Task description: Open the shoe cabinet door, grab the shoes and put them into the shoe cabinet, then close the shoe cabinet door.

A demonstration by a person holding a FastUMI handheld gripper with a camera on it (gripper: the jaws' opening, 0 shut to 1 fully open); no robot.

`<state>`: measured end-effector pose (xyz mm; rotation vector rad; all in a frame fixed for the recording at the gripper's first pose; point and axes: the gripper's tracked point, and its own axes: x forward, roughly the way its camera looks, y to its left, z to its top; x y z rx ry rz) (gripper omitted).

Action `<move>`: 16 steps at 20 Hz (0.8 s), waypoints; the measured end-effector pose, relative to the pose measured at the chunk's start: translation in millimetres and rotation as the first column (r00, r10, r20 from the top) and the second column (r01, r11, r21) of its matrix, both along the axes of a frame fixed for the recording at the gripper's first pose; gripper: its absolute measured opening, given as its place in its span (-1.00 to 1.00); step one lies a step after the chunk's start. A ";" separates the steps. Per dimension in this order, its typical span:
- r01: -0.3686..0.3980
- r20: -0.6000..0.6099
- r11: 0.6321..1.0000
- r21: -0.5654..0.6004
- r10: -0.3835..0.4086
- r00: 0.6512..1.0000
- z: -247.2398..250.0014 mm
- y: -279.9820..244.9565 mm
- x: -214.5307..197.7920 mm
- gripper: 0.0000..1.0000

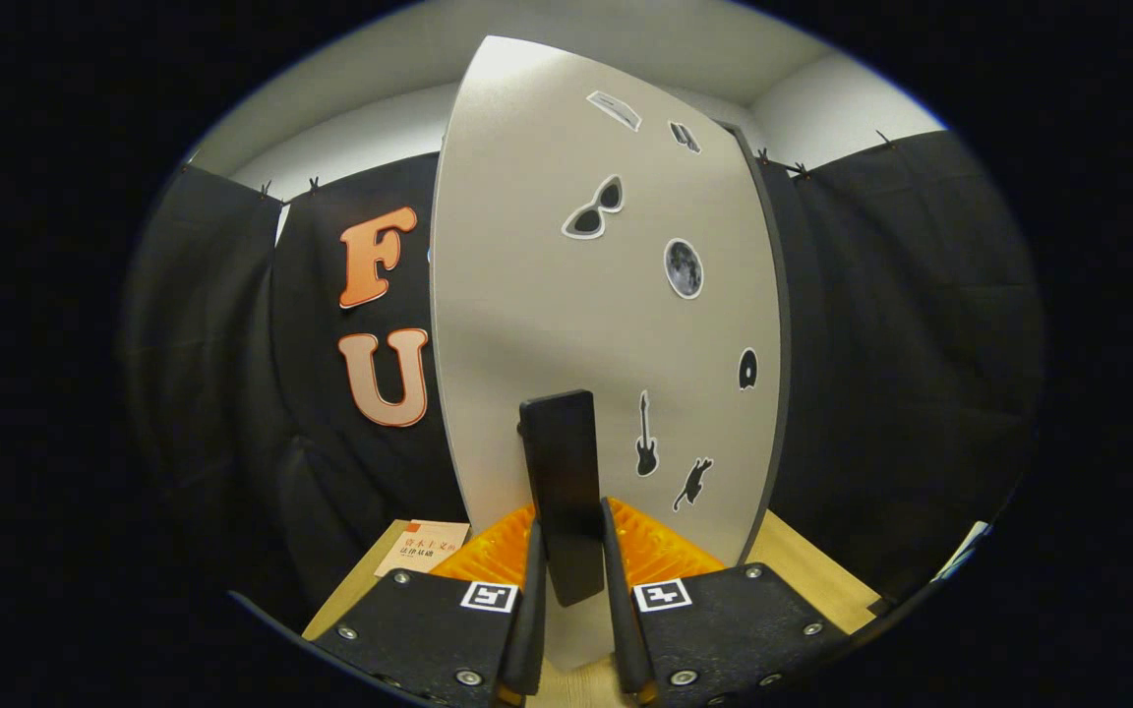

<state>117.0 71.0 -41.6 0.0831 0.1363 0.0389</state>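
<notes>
While the tongs (574, 580) pinch the black upright bar handle (564, 482) from both sides, the smooth pale grey shoe cabinet door (547, 315), dotted with small black stickers, stands directly ahead. Its dark right edge (773, 324) has open space beside it. A pale wooden counter (803, 565) lies below, with a small printed booklet (422, 547) left of the fingers.

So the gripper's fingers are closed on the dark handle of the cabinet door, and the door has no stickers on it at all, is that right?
Not quite. In the gripper view the fingers of the gripper are indeed closed on the dark handle of the cabinet door, but the door carries several stickers, among them sunglasses, a moon and a guitar.
</notes>
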 end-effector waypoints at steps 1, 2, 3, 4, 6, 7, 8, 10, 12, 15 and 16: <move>0.003 0.001 1.000 0.000 -0.003 1.000 -1.5 -4.6 -5.2 -0.42; 0.006 0.000 1.000 -0.001 -0.006 1.000 -1.5 -9.0 -8.1 -0.42; 0.012 -0.003 1.000 0.000 -0.012 1.000 -2.3 -13.4 -10.6 -0.42; 0.017 -0.003 1.000 -0.001 -0.017 1.000 -2.2 -17.4 -12.4 -0.42; 0.023 -0.004 1.000 -0.004 -0.023 1.000 -3.0 -24.9 -17.6 -0.42; 0.024 -0.002 1.000 -0.002 -0.024 1.000 -3.8 -29.1 -20.6 -0.42; 0.026 -0.001 1.000 0.000 -0.026 1.000 -4.1 -34.2 -23.9 -0.42; 0.036 0.000 0.999 0.001 -0.036 0.999 -5.3 -47.9 -31.8 -0.42; 0.054 0.001 0.999 -0.006 -0.054 0.999 -6.7 -60.8 -40.4 -0.42; 0.081 0.010 0.997 -0.019 -0.080 0.997 -4.7 -80.0 -51.5 -0.42; 0.088 0.012 0.996 -0.021 -0.087 0.996 -4.4 -86.7 -54.5 -0.42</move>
